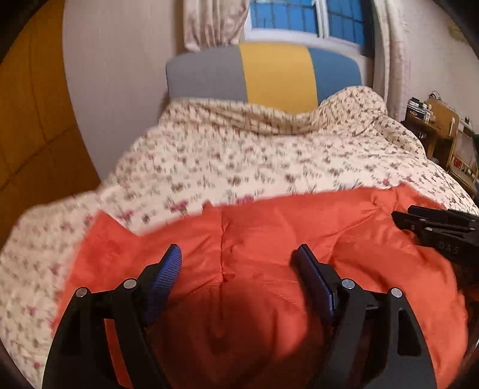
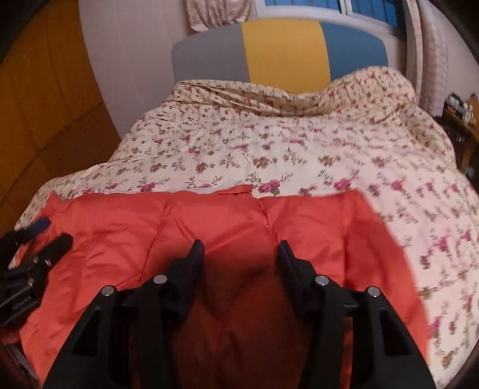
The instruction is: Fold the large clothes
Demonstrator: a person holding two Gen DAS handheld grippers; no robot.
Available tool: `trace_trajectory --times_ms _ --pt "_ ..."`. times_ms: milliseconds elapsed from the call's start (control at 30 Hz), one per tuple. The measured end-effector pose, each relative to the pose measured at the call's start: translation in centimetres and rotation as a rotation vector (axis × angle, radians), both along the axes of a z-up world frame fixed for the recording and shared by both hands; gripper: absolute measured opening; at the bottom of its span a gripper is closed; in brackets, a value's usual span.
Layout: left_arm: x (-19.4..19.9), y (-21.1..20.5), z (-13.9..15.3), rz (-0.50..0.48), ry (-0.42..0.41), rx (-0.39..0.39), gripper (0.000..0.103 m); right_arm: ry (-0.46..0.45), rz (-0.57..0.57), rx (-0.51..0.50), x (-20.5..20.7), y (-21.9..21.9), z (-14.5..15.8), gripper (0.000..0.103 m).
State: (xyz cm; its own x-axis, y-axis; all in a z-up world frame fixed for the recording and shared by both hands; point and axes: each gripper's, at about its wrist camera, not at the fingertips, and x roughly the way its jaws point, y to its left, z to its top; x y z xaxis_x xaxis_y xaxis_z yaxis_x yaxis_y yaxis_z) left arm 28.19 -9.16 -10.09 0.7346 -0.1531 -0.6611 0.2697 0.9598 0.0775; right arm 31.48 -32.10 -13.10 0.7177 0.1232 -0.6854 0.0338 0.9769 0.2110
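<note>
Your left gripper (image 1: 236, 260) has its two fingers wide apart, and nothing is pinched between them. The blue pads (image 1: 167, 269) point out over the orange padded garment (image 1: 269, 239), which lies under them, but they do not squeeze it.

Your right gripper (image 2: 241, 254) has its fingers apart too, though not as wide. Nothing is pinched there either. The same orange padded garment (image 2: 134, 227) lies below it.

The orange garment is spread on the near part of the bed, on top of the flowery quilt (image 1: 224, 155). Its far edge runs across the bed from side to side, and a stitched seam runs down its middle. In the left view, your right gripper (image 1: 419, 223) pokes in from the right edge, over the garment. In the right view, your left gripper (image 2: 48, 233) shows at the left edge, over the garment's left end.

At the far end of the bed stands a headboard (image 1: 269, 71) in grey, yellow and blue. Behind it is a window (image 1: 299, 15) with a curtain (image 1: 212, 21) beside it. A wooden shelf (image 1: 443, 134) stands at the right of the bed.
</note>
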Motion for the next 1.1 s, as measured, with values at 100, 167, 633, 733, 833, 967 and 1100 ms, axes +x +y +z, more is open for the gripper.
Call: trace_trajectory --times_ms 100,167,633,733,833,967,1100 --pt "1.3 1.6 -1.6 0.016 0.027 -0.112 0.087 -0.001 -0.012 0.035 0.9 -0.3 -1.6 0.051" --pt "1.9 2.3 -2.4 0.019 0.034 -0.171 0.087 -0.004 -0.011 0.051 1.6 -0.5 -2.3 0.051" --pt "2.3 2.2 -2.7 0.03 0.098 -0.155 0.092 -0.049 -0.028 0.083 0.7 -1.4 -1.5 0.052" --pt "0.4 3.6 -1.1 0.045 0.072 -0.171 0.092 -0.08 -0.08 0.097 -2.2 -3.2 0.3 0.052" --pt "-1.0 6.0 0.6 0.11 0.008 -0.17 0.095 -0.072 -0.153 0.011 -4.3 -5.1 1.1 0.052" --pt "0.0 8.9 -0.1 0.246 -0.004 -0.066 0.096 -0.01 -0.196 0.008 -4.6 -7.6 -0.9 0.052" --pt "0.9 10.1 -2.6 0.242 0.035 -0.081 0.099 -0.02 -0.2 -0.033 -4.7 -7.4 -2.7 0.054"
